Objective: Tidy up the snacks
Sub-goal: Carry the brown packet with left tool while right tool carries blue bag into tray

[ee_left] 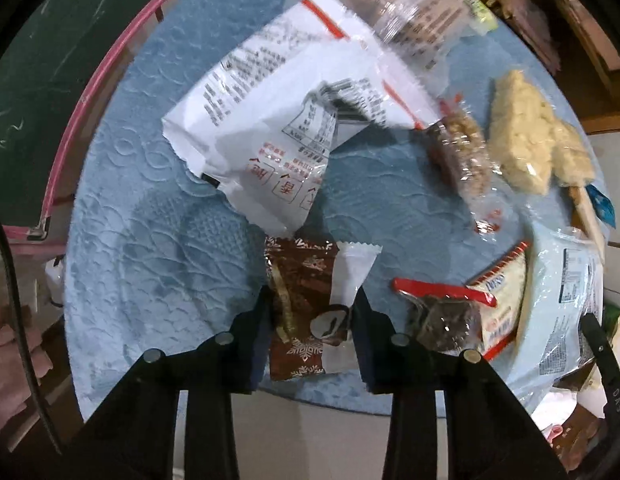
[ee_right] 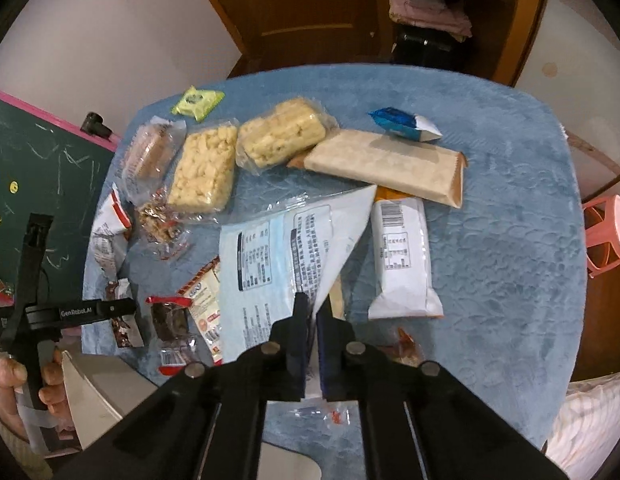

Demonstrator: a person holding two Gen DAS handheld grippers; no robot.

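Left wrist view first: the left gripper (ee_left: 311,328) is pointing straight down at the round table with the textured blue cloth (ee_left: 150,264), and its jaws are clamping a small brown snack packet with white snowflake print (ee_left: 298,320), together with the white crimped wrapper (ee_left: 349,276) lying right against it. So it's pinching two things at once, or at least it looks that way (blur makes the overlap hard to judge). If I were doing this, I'd be checking that only the intended packet comes up. A big white bag with red and black print (ee_left: 270,132) is sitting just beyond, touching the brown packet's far end, so lifting straight up beats dragging.

Right wrist view: the right gripper (ee_right: 313,312) is squeezed nearly together on the corner of a flat pale-blue plastic pouch with black printed label text (ee_right: 270,264). That's a thin edge hold on a floppy pouch, so it's probably going to swing and sag; moving slowly and keeping it low over the cloth seems smart. The puffed-rice bars in clear wrap (ee_right: 202,168) and the long tan paper-wrapped bar (ee_right: 385,164) are lying farther back, clear of the pouch's likely path. The left gripper shows here at the table's left edge, held in the person's hand (ee_right: 18,384).
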